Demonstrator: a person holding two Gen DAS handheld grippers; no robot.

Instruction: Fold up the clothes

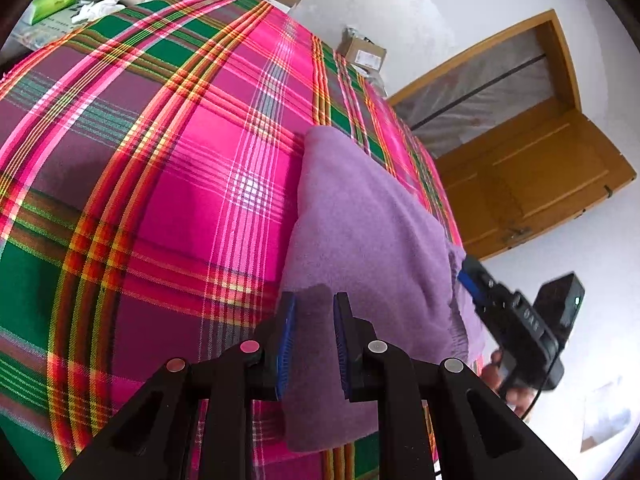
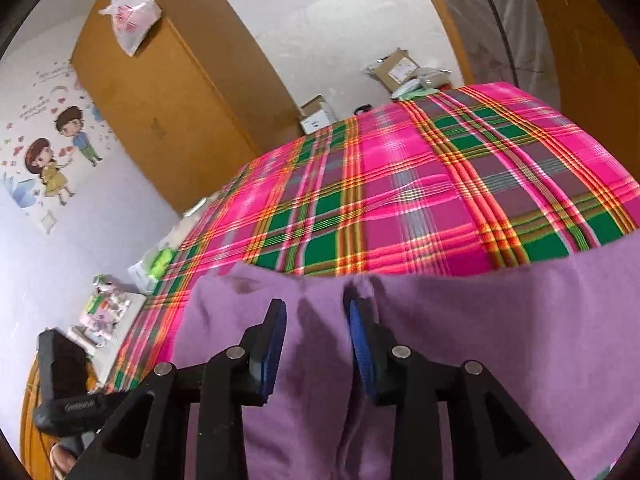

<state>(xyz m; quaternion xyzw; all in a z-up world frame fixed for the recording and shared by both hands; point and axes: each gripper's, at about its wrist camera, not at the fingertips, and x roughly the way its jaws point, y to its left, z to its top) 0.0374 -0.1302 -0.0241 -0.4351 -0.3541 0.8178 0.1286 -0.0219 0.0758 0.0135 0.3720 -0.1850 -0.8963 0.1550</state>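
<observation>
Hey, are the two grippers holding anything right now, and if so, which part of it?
Nothing is held. The left gripper and right gripper both have open jaws above the purple garment lying on the plaid sheet.

Beyond the purple garment (image 2: 460,320) the plaid bedspread (image 2: 400,200) lies bare; boxes (image 2: 316,116) crowd only its far edge.

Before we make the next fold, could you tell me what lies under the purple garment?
The purple garment lies on the plaid bedcover, which shows all around it. Whatever sits directly beneath the cloth is covered and cannot be seen.
</observation>
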